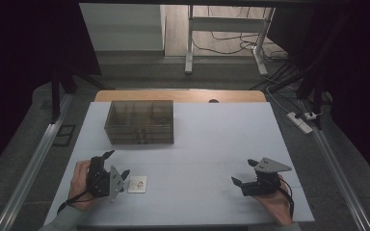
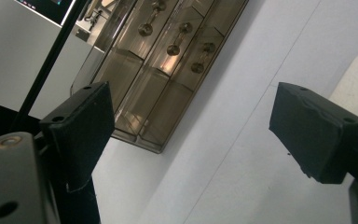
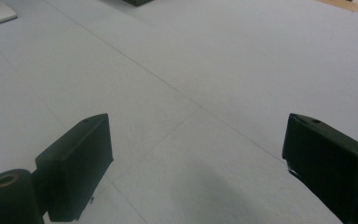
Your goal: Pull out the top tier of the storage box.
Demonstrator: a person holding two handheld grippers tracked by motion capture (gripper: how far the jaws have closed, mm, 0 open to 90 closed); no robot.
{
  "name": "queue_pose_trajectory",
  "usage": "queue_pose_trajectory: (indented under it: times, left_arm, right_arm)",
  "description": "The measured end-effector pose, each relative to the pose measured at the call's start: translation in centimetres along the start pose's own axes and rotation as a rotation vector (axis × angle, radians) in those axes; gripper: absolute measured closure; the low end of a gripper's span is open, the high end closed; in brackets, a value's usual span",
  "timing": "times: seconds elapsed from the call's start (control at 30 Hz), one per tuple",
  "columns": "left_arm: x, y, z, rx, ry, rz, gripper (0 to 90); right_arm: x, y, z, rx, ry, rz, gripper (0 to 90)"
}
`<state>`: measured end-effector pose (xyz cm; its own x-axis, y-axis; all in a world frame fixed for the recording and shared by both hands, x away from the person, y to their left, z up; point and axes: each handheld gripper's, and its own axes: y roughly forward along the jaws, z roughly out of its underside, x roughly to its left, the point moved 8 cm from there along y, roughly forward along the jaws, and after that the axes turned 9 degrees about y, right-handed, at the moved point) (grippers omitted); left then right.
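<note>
White, thin and flat, the small card (image 1: pixel 138 184) is seen lying on the table (image 1: pixel 207 144) just beside the left gripper (image 1: pixel 118 166), jaws spread; likely light, bendable, best pinched at an edge. Right gripper (image 1: pixel 244 172) is held well apart, jaws spread, empty. Smoky plastic drawer box (image 1: pixel 139 121) sits farther back.

- A pale grey table (image 1: pixel 212 144) with a wooden strip along its far edge.
- A smoky clear drawer box (image 1: pixel 139 121) stands on it, well ahead of the left gripper (image 1: pixel 117 165).
- A small white card (image 1: pixel 138 184) lies flat just beside that gripper's jaws, well apart from the right gripper (image 1: pixel 243 172).
</note>
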<state>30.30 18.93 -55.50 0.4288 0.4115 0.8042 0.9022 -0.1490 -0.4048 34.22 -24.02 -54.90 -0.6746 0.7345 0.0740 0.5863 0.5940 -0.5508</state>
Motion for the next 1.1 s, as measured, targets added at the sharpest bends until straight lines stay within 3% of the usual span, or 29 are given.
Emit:
queue_pose_trajectory:
  times: [1.1]
  left_arm:
    - [0.3,0.9,-1.1,-0.011,0.026,-0.006,16.4]
  right_arm:
    - [-0.1,0.0,0.0,0.001,-0.001,0.005,7.9]
